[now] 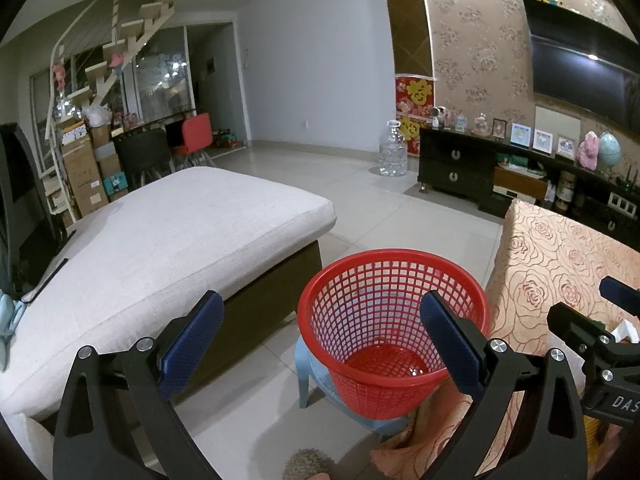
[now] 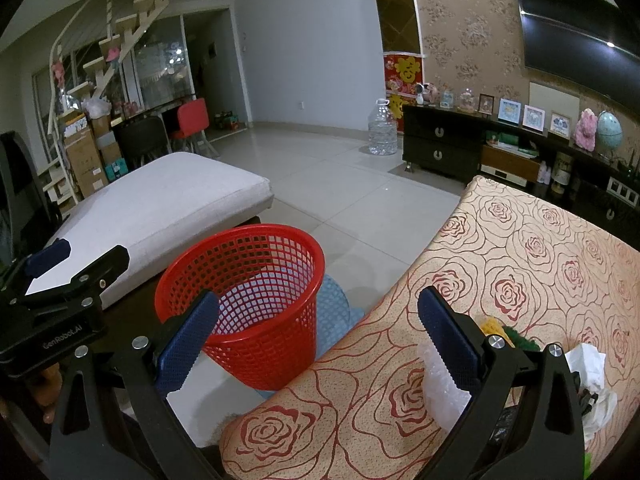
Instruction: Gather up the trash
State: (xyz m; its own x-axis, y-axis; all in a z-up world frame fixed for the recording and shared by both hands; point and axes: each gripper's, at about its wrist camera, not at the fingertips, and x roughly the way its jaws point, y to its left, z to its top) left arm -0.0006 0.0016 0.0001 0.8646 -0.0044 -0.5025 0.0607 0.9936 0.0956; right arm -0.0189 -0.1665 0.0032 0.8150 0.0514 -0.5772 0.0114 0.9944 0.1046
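Both sets of tongs are hanging spread wide and holding nothing: the left tongs [image 1: 322,344] are hovering above the red basket [image 1: 394,332], the right tongs [image 2: 318,338] are pointing over the edge of the counter [image 2: 520,264] with its rose-patterned cloth. The trash is sitting on that counter at the near right: a clear crinkly plastic wrap [image 2: 442,388] touching the inside of the right-hand finger, a crumpled white tissue [image 2: 592,376] further right, and a yellow-and-green scrap [image 2: 506,330] half hidden behind the tong. All of it is looking feather-light and soft, I'd judge; the plastic is likely slippery and springy (pinch a bunched fold, not a flat face), while the tissue should be squashing down easily, so grab through its middle. The basket is standing open-topped on a pale blue stool [image 1: 316,368] just beside the counter, and its mesh is showing an empty bottom, nothing collected yet.
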